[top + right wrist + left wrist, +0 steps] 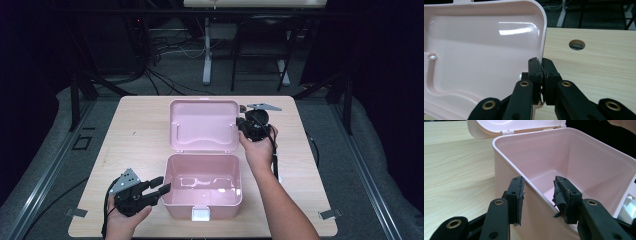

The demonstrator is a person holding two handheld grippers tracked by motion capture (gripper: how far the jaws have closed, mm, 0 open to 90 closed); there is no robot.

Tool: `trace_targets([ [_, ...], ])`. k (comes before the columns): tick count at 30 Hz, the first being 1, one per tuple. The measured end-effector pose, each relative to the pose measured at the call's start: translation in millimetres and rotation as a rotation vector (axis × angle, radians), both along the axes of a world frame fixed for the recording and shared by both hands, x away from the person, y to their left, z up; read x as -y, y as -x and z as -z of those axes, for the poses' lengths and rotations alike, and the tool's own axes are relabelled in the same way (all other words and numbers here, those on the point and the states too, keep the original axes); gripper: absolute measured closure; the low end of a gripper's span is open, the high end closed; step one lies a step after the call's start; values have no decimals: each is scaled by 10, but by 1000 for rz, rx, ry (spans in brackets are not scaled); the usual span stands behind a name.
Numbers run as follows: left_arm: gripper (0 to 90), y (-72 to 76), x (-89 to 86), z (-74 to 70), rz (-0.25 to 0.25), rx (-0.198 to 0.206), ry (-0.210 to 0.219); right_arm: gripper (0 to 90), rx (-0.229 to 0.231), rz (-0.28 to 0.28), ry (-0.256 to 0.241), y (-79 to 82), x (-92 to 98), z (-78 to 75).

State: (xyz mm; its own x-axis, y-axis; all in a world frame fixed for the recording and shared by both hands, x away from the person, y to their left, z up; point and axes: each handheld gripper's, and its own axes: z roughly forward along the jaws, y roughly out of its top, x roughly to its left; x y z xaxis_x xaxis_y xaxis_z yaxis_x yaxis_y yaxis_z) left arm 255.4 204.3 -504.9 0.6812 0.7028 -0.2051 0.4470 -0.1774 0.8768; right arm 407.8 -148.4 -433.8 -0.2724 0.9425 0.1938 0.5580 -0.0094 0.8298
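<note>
Black left tongs [161,187], held in a person's hand at the near edge of the wooden counter [135,130], stand wide open astride the left wall of a pink plastic box [202,186], one jaw outside the wall and one inside, neither pad clearly pressing on it. Behind the box, its hinged lid [203,125] lies thrown back, and the right tongs [239,123] are closed tight on the lid's right edge, with the person's right hand [258,145] wrapped around the tool. Inside, the box appears empty, a white latch [201,214] showing at its front wall.
</note>
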Motion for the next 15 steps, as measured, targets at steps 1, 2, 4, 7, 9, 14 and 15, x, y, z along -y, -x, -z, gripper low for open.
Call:
trace_targets([
  [1, 593, 0, 4, 5, -3, 1, 7, 870, 0, 3, 3, -9, -3, 10],
  [2, 593, 0, 3, 6, -3, 2, 9, 870, -3, 3, 1, -11, -4, 12],
  [4, 593, -2, 4, 8, -4, 2, 12, 868, -6, 2, 3, -23, -3, 22],
  [7, 592, -2, 2, 6, -3, -1, 8, 866, -15, 4, 4, -43, -1, 39],
  [9, 591, -4, 2, 9, -3, 1, 12, 866, -19, 8, 2, -54, -3, 51],
  [14, 592, 3, 5, 12, -7, -1, 18, 863, -32, 9, 4, -82, -3, 74],
  [15, 592, 4, 5, 12, -8, -1, 17, 863, -34, 8, 4, -86, -3, 77],
])
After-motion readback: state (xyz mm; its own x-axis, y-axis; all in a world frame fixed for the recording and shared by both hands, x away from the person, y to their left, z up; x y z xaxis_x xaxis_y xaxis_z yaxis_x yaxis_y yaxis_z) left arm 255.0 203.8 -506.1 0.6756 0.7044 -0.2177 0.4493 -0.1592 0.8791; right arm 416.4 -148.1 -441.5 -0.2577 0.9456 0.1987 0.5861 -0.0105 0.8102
